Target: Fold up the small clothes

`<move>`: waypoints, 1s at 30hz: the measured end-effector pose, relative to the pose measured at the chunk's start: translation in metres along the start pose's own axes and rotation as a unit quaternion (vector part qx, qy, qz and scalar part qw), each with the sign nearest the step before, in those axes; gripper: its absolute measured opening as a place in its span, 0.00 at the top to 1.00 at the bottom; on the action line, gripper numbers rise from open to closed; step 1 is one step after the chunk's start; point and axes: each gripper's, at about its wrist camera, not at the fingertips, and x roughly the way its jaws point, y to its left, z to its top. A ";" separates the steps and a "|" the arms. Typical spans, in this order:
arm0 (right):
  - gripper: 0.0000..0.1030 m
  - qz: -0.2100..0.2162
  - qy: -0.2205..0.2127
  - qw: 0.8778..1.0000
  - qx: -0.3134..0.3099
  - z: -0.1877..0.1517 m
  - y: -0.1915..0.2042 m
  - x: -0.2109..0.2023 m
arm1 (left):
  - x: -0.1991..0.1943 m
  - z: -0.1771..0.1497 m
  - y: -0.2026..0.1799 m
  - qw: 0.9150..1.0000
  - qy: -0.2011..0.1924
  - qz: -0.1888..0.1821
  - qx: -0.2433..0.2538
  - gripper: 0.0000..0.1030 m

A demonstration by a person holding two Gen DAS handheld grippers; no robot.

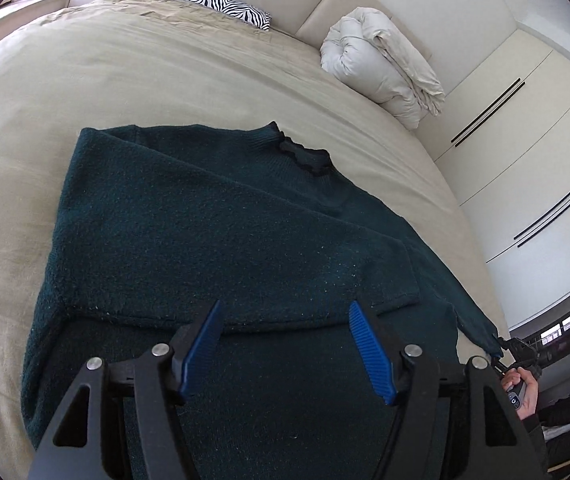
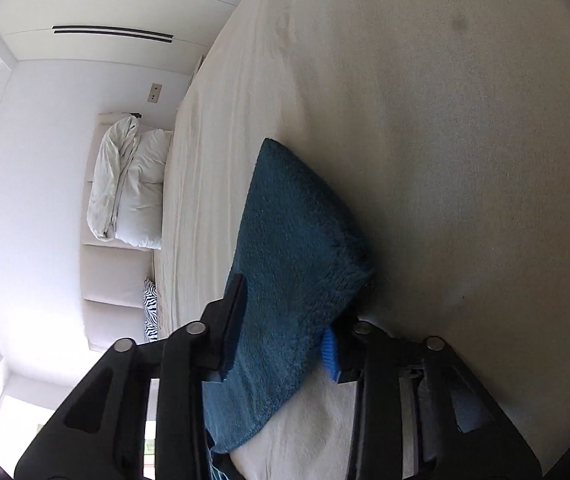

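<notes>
A wide bed (image 1: 165,80) under a beige cover fills both views, with broad bare cover on the far side of the garment and toward the headboard. White wardrobe doors (image 1: 525,140) stand close along the bed's right edge. At the head of the bed lie a rolled cream duvet (image 1: 381,68) and a zebra-print pillow (image 1: 221,2).

The dark green sweater (image 1: 213,248) lies flat on the cover near the bed's near edge, collar pointing toward the headboard, one side already folded over the body; its right sleeve runs out to the bed's right edge.

The left gripper (image 1: 285,344) hovers low over the sweater's lower part, its blue-padded fingers spread apart with nothing between them. The right gripper (image 2: 281,344) is turned on its side, its fingers clamped on a folded flap of the sweater (image 2: 293,248); the person's right hand (image 1: 523,396) shows on its handle.

No writing can be read.
</notes>
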 end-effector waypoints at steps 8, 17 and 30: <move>0.92 -0.028 0.018 0.953 -0.300 -0.105 0.159 -0.001 | 0.000 0.008 0.008 0.999 0.003 -0.039 -0.031 0.34; 0.93 -0.017 0.135 0.760 -0.635 -0.393 0.249 0.046 | 0.008 0.007 -0.007 0.991 0.022 -0.111 -0.066 0.24; 0.42 0.012 0.245 0.758 -0.604 -0.460 0.162 0.043 | 0.087 -0.002 -0.067 0.978 0.141 -0.144 -0.058 0.17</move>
